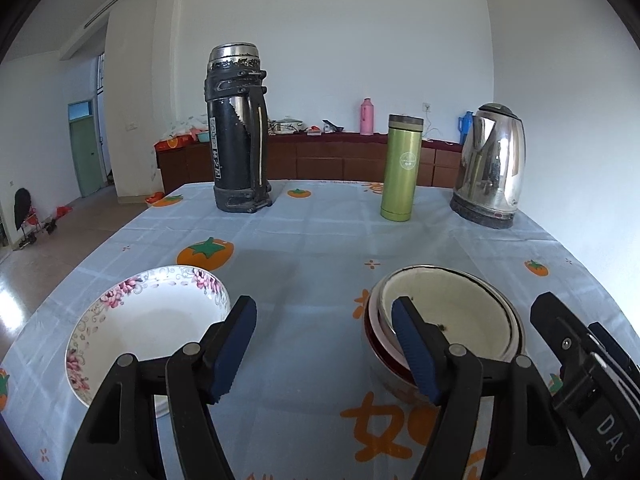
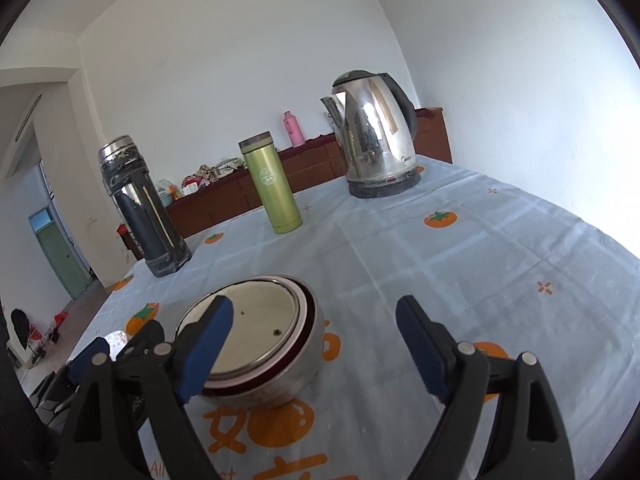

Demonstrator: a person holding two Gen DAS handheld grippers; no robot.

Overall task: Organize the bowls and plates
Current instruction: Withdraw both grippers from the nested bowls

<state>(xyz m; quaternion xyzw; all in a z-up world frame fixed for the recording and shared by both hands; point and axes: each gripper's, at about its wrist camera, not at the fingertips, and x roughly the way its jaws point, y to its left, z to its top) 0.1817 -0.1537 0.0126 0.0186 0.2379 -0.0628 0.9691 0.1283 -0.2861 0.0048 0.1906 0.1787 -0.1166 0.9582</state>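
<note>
The left tool (image 1: 324,344) stands wide with nothing between its blue ribbed pads, hovering over a bare patch of the worktop (image 1: 320,248), which wears a pale blue checked cloth printed with orange persimmons. The white ceramic bowl with pink flowers round its rim (image 1: 148,320) sits just to the left of that tool, its near right edge hidden behind the left finger. The nested stack of metal bowls, a cream-lined one inside a dark red one inside a steel one (image 1: 448,320), sits just to the right, and the right finger overlaps its near left rim; whether the pad touches the rim or merely passes in front of it is hard to tell from this view.

The right tool (image 2: 314,350) is also spread wide and grips nothing. In its view the stack of bowls (image 2: 260,340) lies to the left, with the left pad crossing in front of the stack's near left rim, while the right pad hangs over bare cloth well clear of it. A few dark specks lie in the top bowl.

Both tools point forward and somewhat downward across the worktop, and the right tool's view is rolled to one side.

At the far side stand a tall black and steel vacuum flask (image 1: 236,128), a slim green metal tumbler (image 1: 402,168) and a shiny steel electric kettle (image 1: 490,168).
</note>
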